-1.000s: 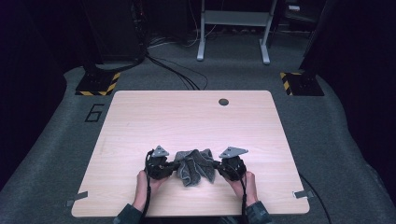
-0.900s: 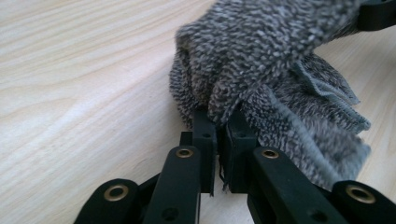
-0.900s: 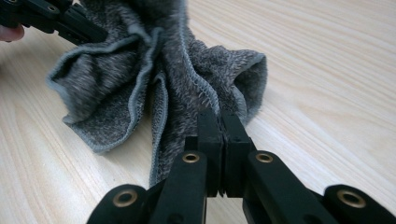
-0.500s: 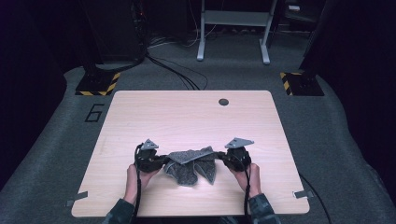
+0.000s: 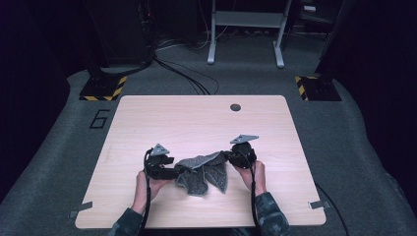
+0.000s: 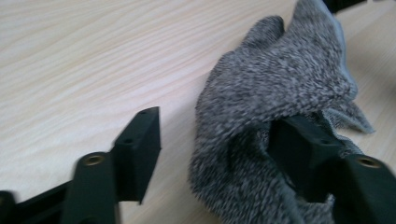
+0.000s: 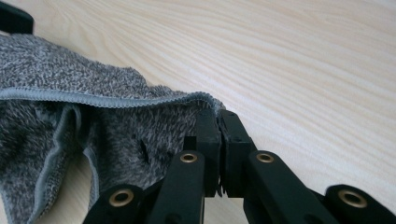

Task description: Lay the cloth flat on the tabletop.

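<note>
A grey terry cloth [image 5: 202,173] lies crumpled on the wooden table [image 5: 196,118] near its front edge. In the high view my left gripper [image 5: 176,172] is at the cloth's left end and my right gripper [image 5: 230,156] at its right end. The left gripper [image 6: 219,140] stands open, jaws wide apart, and the cloth [image 6: 271,93] bunches against and over its right jaw. My right gripper [image 7: 218,125] is shut on a hemmed corner of the cloth [image 7: 93,121], which sags away to the left from that corner.
A small dark round grommet [image 5: 235,106] sits near the table's far edge. Past the table, the dark carpeted floor holds cables, a metal stand's feet [image 5: 244,54] and hazard-striped bases [image 5: 101,88]. The person's hands [image 5: 147,184] come in from the front edge.
The two grippers have moved apart and a little farther from the person. The cloth has gone from a tight bunch between them to a wider, stretched shape.
</note>
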### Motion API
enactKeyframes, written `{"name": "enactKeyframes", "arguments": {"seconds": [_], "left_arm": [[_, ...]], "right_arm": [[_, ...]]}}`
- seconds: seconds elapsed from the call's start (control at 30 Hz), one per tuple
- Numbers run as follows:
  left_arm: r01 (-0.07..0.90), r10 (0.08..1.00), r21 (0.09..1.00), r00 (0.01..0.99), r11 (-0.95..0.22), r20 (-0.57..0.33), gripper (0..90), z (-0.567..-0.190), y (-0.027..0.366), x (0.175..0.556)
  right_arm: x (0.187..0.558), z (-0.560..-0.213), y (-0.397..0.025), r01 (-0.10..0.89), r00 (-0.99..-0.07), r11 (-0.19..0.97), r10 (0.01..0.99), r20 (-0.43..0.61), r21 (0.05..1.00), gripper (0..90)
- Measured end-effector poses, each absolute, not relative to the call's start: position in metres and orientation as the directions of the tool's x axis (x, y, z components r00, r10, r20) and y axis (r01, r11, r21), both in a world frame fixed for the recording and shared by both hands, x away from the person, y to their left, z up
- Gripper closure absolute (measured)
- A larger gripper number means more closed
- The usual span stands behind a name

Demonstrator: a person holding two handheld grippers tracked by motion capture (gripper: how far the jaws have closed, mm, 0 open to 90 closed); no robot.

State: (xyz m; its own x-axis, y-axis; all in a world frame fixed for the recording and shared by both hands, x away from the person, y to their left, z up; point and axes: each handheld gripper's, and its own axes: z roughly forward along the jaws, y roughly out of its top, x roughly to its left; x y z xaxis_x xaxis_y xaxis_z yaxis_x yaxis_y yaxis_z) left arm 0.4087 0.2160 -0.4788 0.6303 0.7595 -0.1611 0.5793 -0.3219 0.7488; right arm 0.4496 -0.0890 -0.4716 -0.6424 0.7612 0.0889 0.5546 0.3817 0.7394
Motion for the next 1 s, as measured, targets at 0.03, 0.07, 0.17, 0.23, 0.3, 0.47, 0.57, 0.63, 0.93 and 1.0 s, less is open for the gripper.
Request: {"name": "enactKeyframes", "arguments": {"seconds": [0.03, 0.07, 0.17, 0.23, 0.3, 0.47, 0.57, 0.63, 0.93, 1.0], "left_arm": [[0.572, 0.747, 0.737, 0.65, -0.359, -0.14, 38.5, -0.479, 0.212, 0.411], [0.57, 0.739, 0.731, 0.66, -0.375, -0.136, 45.9, -0.481, 0.208, 0.413], [0.581, 0.733, 0.725, 0.661, -0.369, -0.157, 71.0, -0.487, 0.206, 0.423], [0.603, 0.738, 0.727, 0.644, -0.328, -0.202, 70.7, -0.488, 0.211, 0.429], [0.637, 0.759, 0.72, 0.603, -0.273, -0.246, 63.4, -0.491, 0.217, 0.437], [0.697, 0.84, 0.693, 0.477, -0.184, -0.257, 31.0, -0.494, 0.238, 0.448], [0.668, 0.86, 0.724, 0.46, -0.172, -0.221, 25.5, -0.484, 0.246, 0.437], [0.64, 0.863, 0.744, 0.471, -0.193, -0.182, 24.3, -0.475, 0.248, 0.428], [0.602, 0.817, 0.719, 0.57, -0.346, -0.085, 30.5, -0.484, 0.218, 0.404], [0.615, 0.815, 0.697, 0.575, -0.368, -0.077, 31.4, -0.492, 0.215, 0.406]], "right_arm": [[0.45, -0.472, -0.089, 0.555, -0.642, 0.382, 0.761, 0.089, 0.739, 88.3], [0.452, -0.471, -0.088, 0.557, -0.638, 0.379, 0.765, 0.09, 0.739, 88.4], [0.463, -0.471, -0.087, 0.572, -0.632, 0.376, 0.768, 0.1, 0.729, 88.3], [0.472, -0.473, -0.086, 0.582, -0.617, 0.374, 0.782, 0.092, 0.722, 88.3], [0.483, -0.475, -0.084, 0.606, -0.597, 0.36, 0.795, 0.106, 0.71, 87.9], [0.501, -0.48, -0.076, 0.644, -0.531, 0.35, 0.844, 0.068, 0.68, 64.7], [0.493, -0.474, -0.079, 0.638, -0.523, 0.338, 0.85, 0.066, 0.692, 56.1], [0.475, -0.462, -0.084, 0.604, -0.533, 0.337, 0.844, 0.051, 0.722, 50.4], [0.434, -0.483, -0.068, 0.58, -0.676, 0.442, 0.73, 0.102, 0.684, 55.8], [0.432, -0.494, -0.065, 0.581, -0.691, 0.458, 0.715, 0.11, 0.673, 59.0]]}}
